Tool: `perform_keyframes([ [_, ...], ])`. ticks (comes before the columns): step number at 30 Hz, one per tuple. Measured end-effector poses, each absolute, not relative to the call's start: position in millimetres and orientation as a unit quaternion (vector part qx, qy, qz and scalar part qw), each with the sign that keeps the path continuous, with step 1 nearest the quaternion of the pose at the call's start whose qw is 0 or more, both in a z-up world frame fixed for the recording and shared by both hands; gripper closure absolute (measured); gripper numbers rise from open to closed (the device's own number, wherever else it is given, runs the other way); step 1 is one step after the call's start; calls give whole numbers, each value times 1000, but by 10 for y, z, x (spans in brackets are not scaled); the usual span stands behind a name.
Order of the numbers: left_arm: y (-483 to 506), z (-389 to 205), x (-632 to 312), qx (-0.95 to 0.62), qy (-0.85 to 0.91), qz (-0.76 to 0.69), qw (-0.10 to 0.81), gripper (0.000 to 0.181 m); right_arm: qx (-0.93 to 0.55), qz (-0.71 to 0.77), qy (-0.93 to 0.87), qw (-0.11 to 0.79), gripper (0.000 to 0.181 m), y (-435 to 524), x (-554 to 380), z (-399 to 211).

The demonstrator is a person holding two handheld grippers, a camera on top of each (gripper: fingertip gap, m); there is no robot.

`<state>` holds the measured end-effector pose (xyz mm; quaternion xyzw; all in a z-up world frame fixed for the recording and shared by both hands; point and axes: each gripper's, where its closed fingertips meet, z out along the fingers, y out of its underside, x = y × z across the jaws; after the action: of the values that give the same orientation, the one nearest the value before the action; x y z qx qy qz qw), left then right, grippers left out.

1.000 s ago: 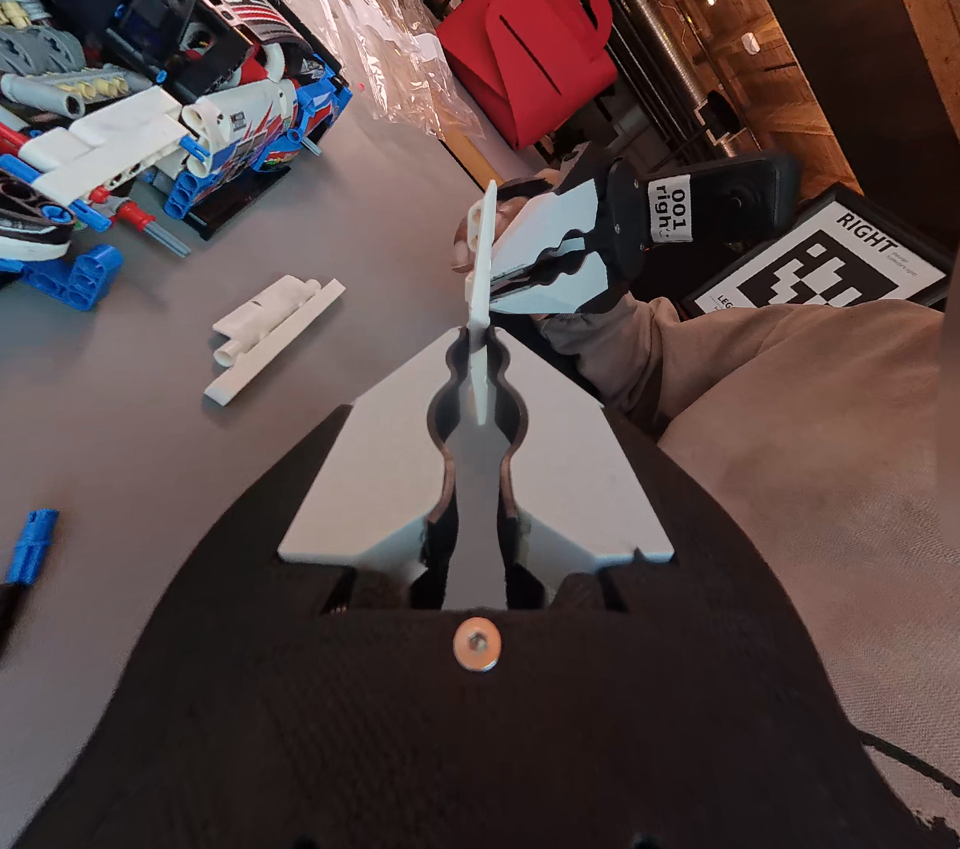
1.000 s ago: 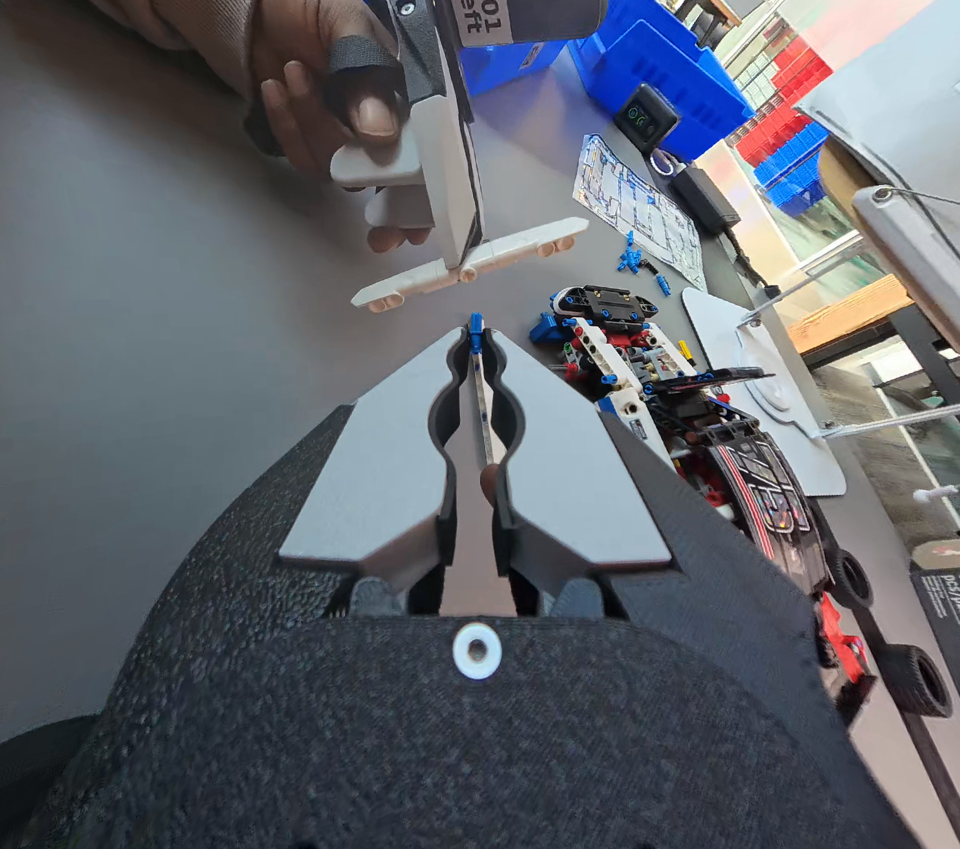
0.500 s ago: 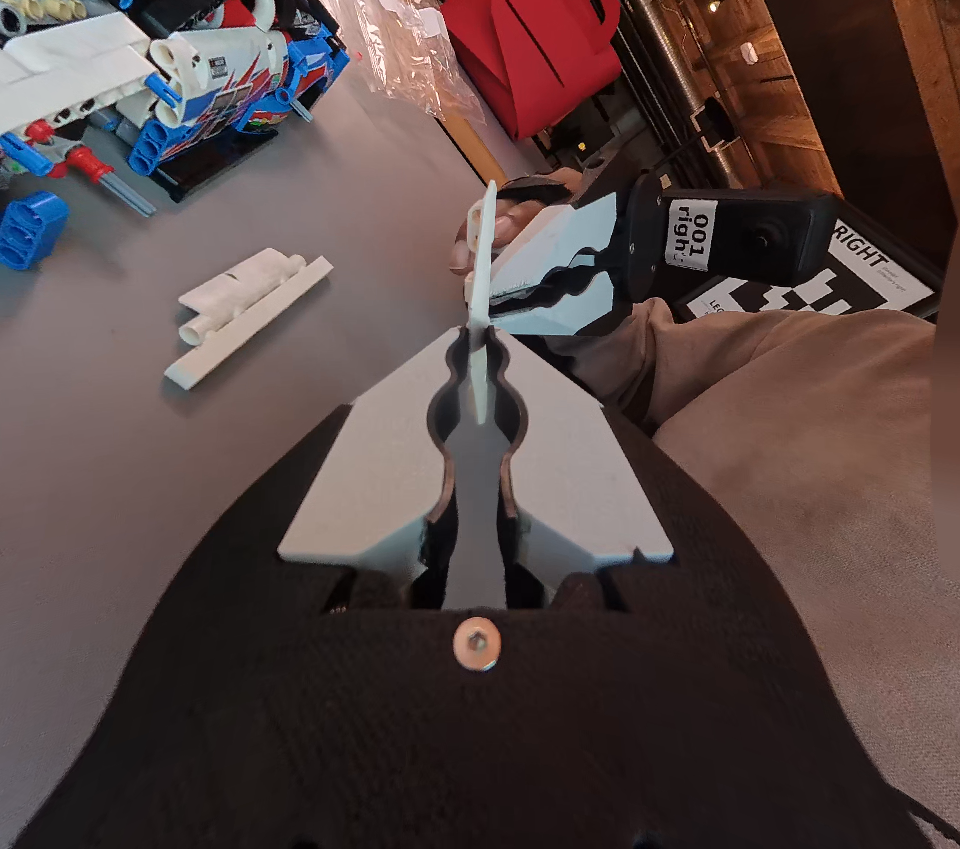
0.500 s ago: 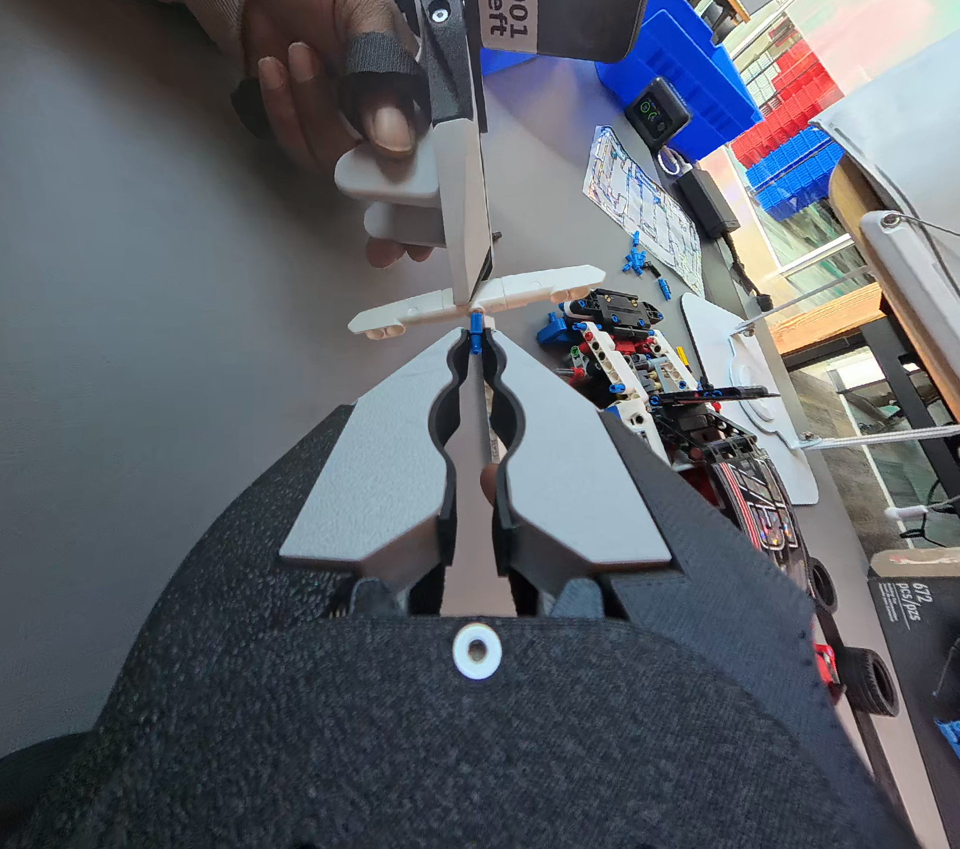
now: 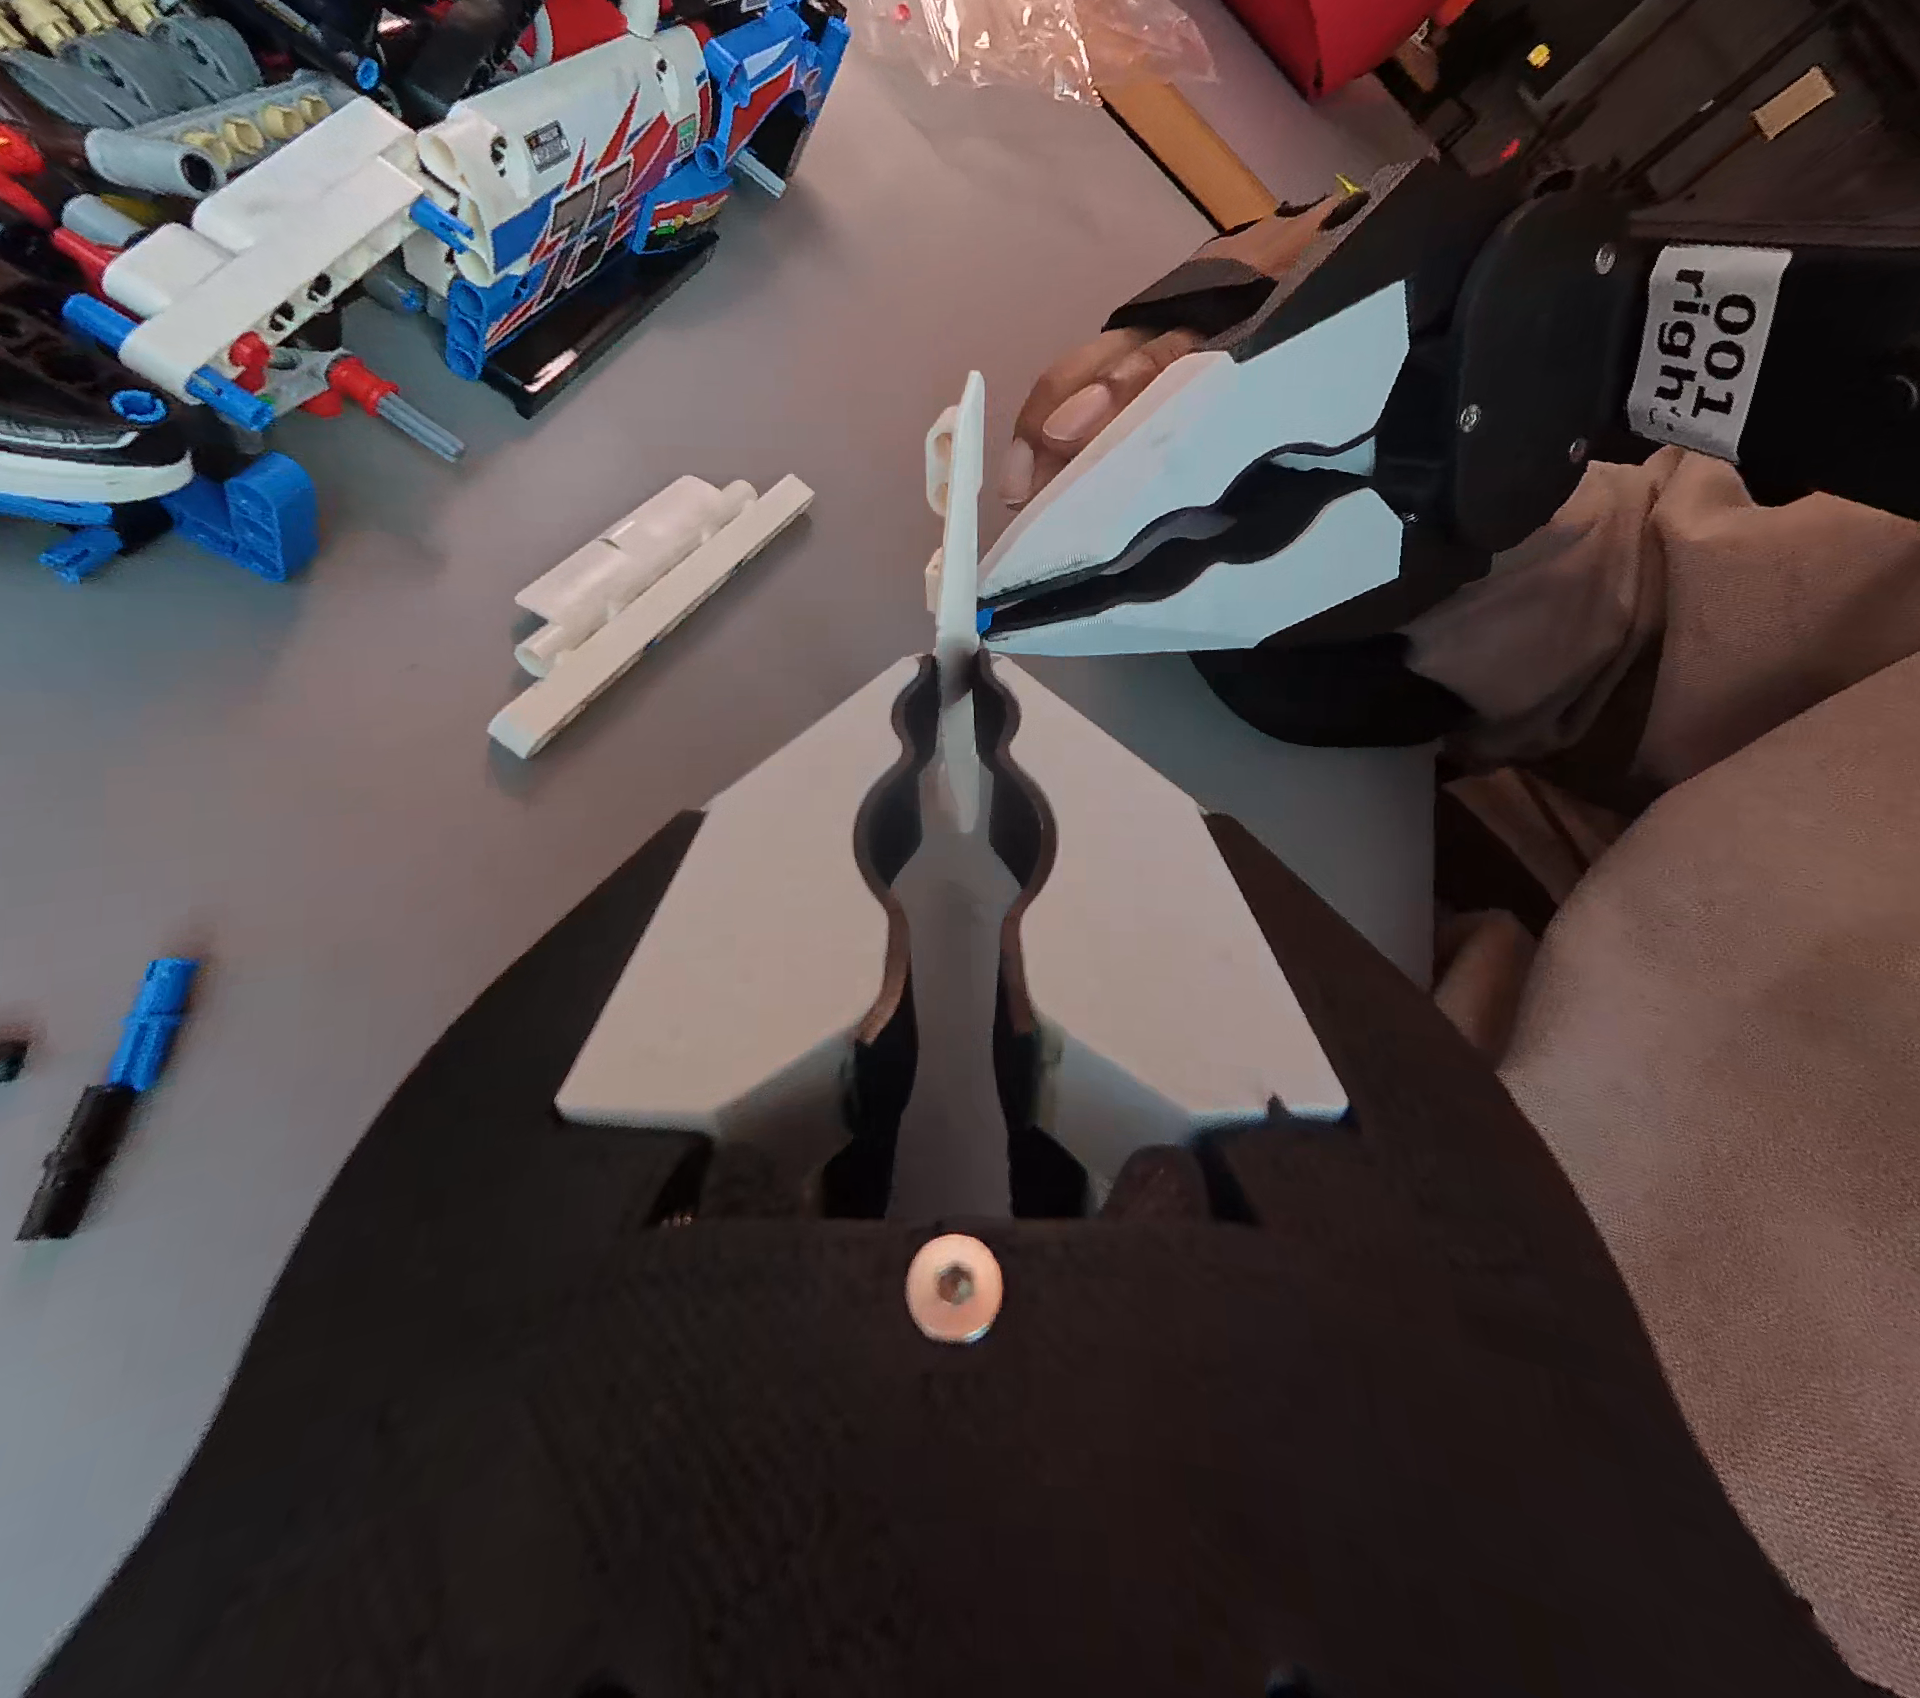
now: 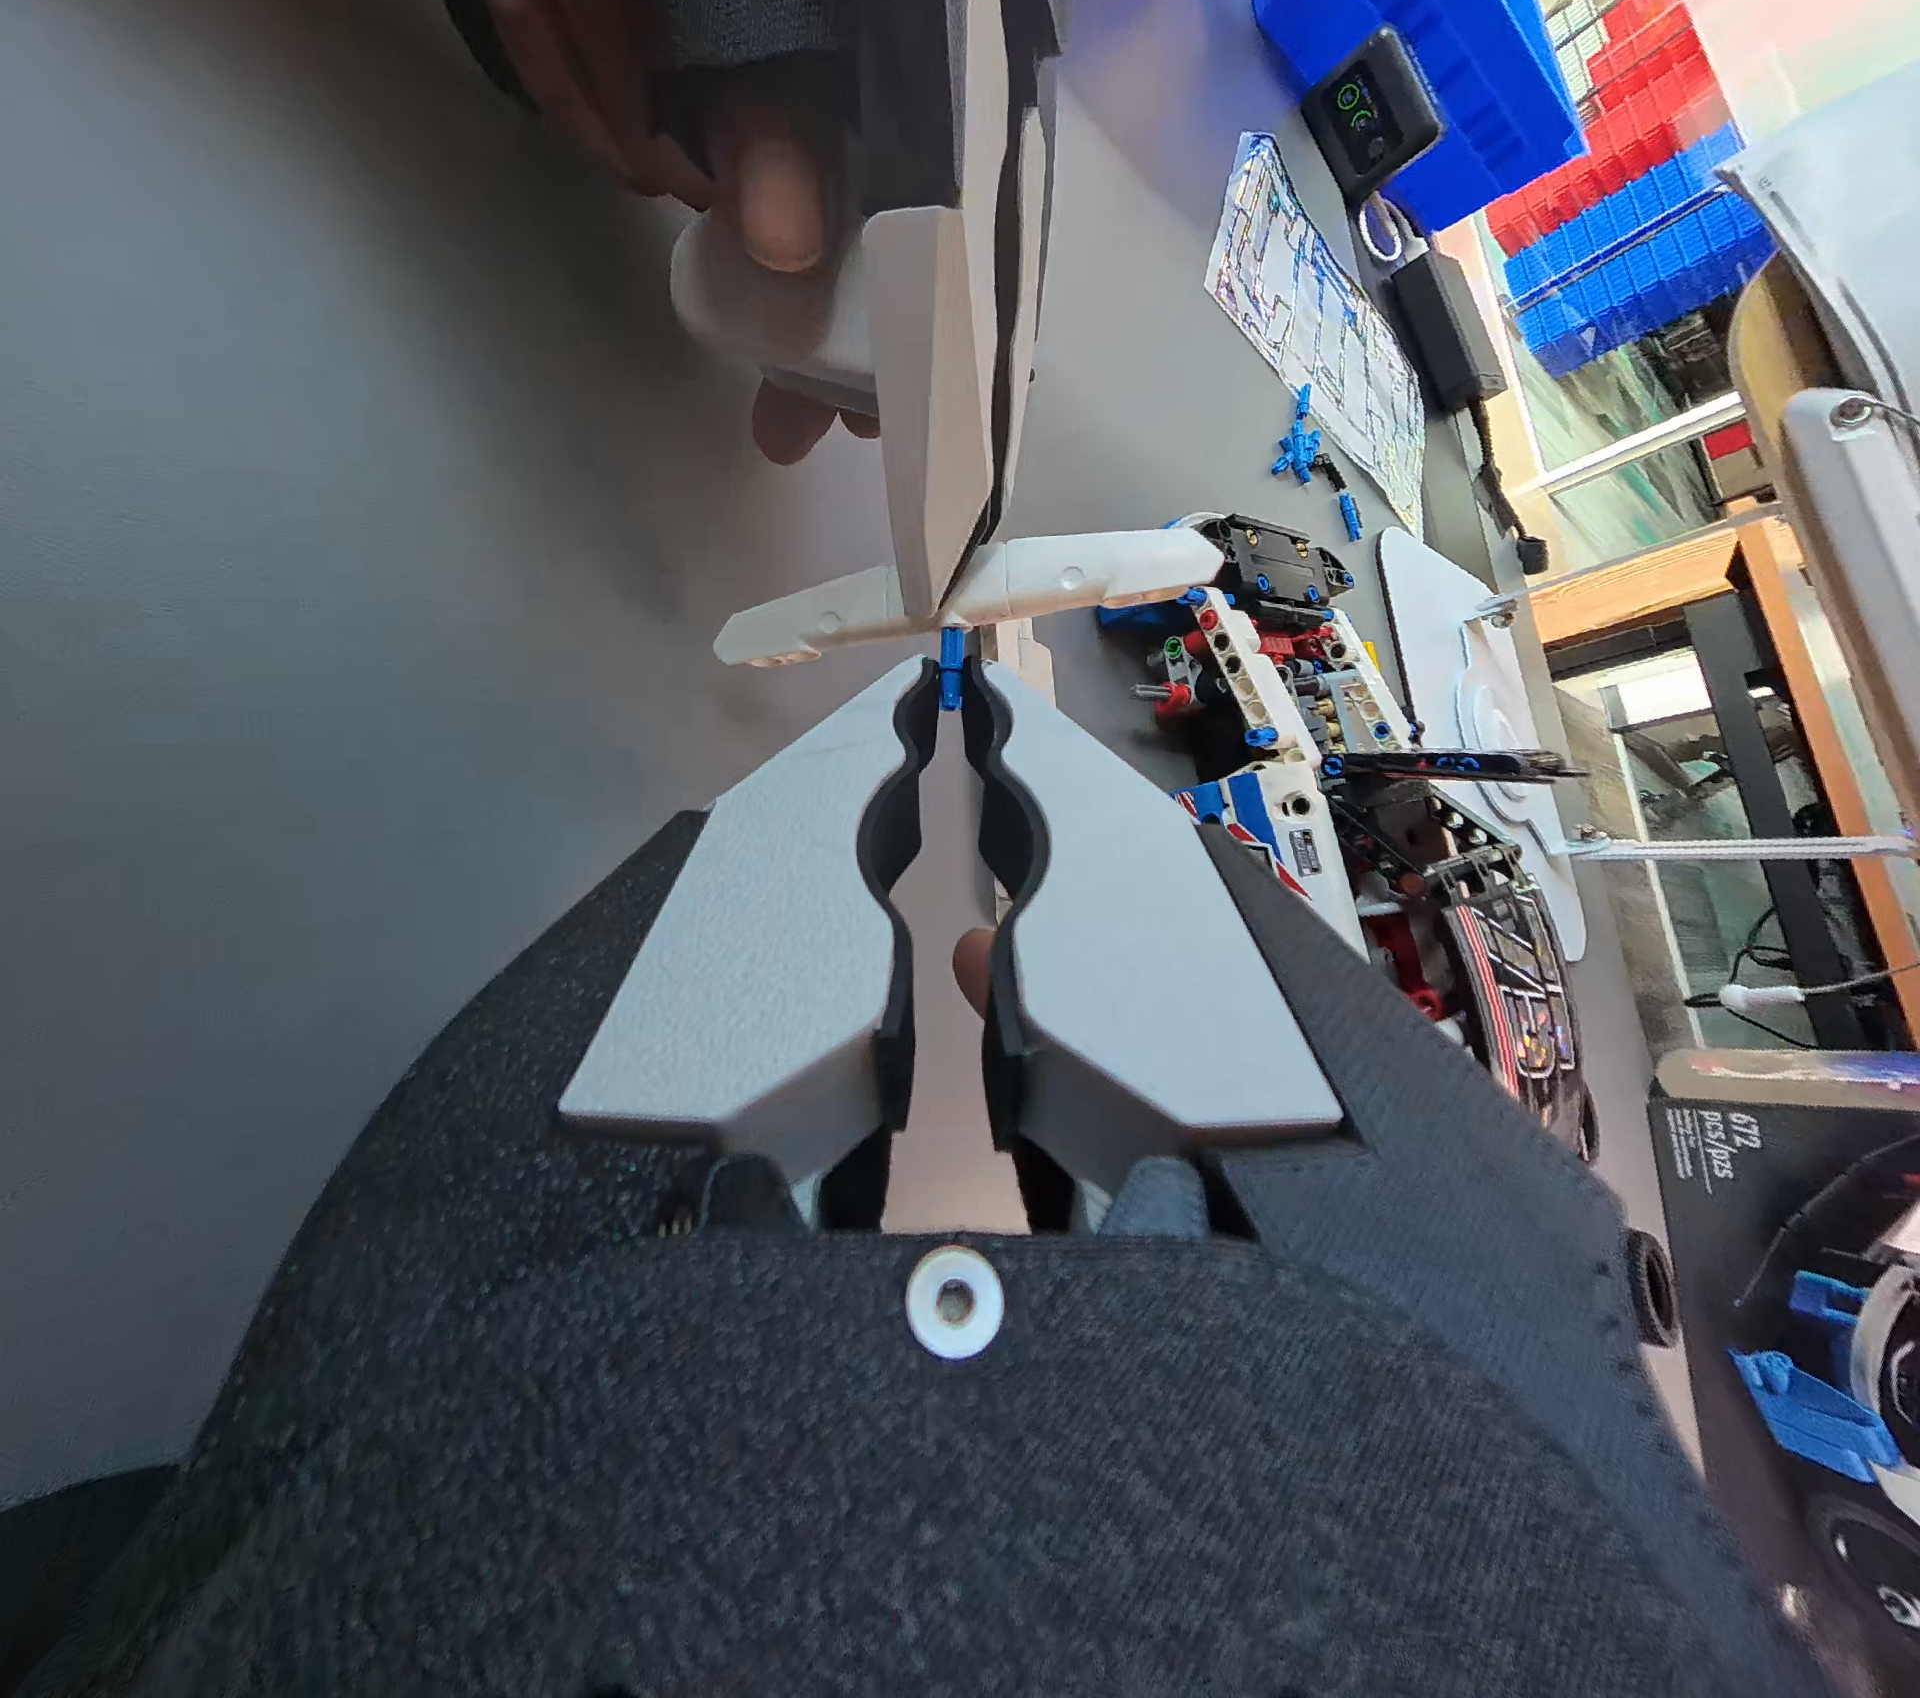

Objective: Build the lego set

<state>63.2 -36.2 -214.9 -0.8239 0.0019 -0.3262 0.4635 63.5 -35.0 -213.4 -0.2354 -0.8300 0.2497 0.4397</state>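
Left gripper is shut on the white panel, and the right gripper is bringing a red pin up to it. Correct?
Not quite: the pin in the right gripper is blue, not red, as the right wrist view shows. The rest holds: the left gripper is shut on the white panel, with the pin's tip at it.

White beam [image 6: 1049, 583], blue pin [image 6: 950, 680], grey table [image 5: 312, 817]

two tongs [image 5: 954, 661], one white panel [image 5: 961, 505], one car [image 5: 436, 90]

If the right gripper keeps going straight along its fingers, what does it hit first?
The right gripper points its blue pin at the white beam held in the left gripper. The pin's tip looks at or already in the beam; depth is unclear.
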Motion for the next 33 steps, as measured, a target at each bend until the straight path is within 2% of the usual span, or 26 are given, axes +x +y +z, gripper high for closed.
perform_keyframes([
  [1, -364, -2156, 632, -825, 0, -327, 462, 177, -231, 242, -831, 444, 179, -350, 630, -2141],
  [12, -397, -2039, 635, -729, -123, -539, 403, 177, -117, 152, -816, 545, 179, -373, 601, -2028],
  [33, -330, -2110, 528, -719, -190, -540, 395, 177, -87, 60, -803, 586, 179, -297, 481, -2102],
])
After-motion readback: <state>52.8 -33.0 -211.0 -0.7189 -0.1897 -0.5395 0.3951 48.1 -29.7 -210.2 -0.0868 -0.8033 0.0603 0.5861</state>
